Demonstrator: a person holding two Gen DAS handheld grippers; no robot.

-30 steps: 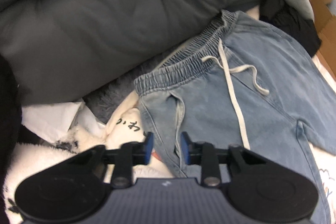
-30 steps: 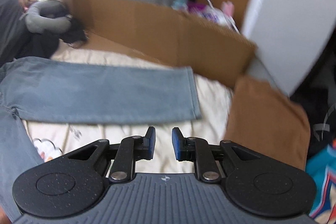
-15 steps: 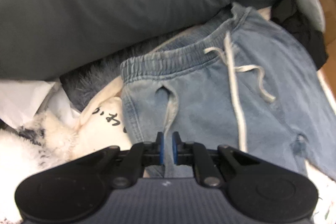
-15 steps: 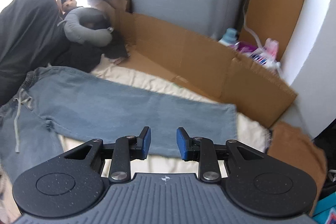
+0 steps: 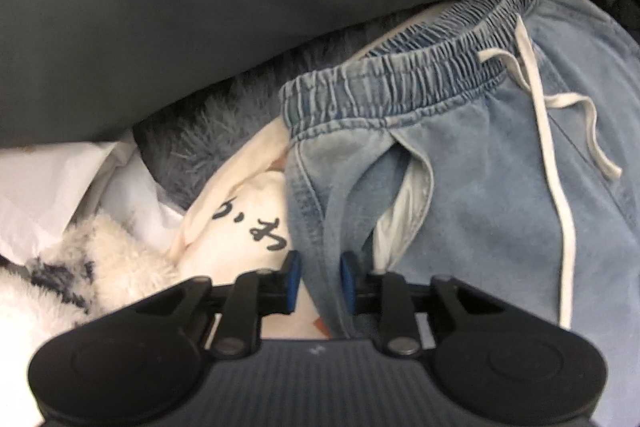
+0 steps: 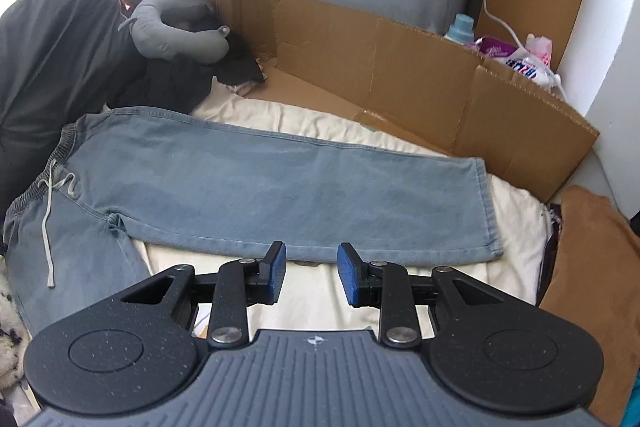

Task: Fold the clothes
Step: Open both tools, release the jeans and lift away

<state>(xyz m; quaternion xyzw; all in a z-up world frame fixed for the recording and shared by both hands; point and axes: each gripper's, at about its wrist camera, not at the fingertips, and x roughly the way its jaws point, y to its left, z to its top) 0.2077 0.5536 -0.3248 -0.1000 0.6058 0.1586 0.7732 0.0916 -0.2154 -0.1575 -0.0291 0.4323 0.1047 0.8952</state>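
Light blue jeans (image 6: 280,187) with an elastic waistband (image 5: 400,83) and a white drawstring (image 5: 556,179) lie spread on a cream sheet (image 6: 516,223). In the left wrist view my left gripper (image 5: 320,281) is shut on a fold of the jeans' side seam just below the waistband, beside the gaping pocket (image 5: 400,219). In the right wrist view my right gripper (image 6: 311,273) is open and empty, just in front of the far leg's lower edge, near its hem (image 6: 486,203).
A dark grey pillow (image 5: 200,7) lies right behind the waistband. A cream cloth with black lettering (image 5: 248,223) and fluffy white fabric (image 5: 80,259) lie left of the jeans. Cardboard panels (image 6: 420,75) wall the bed's far side. A grey neck pillow (image 6: 176,31) and a brown cloth (image 6: 592,267) lie nearby.
My left gripper closed on the jeans' side fold and now holds it bunched between the fingers. My right gripper swung up and left over the far leg and opened wider.
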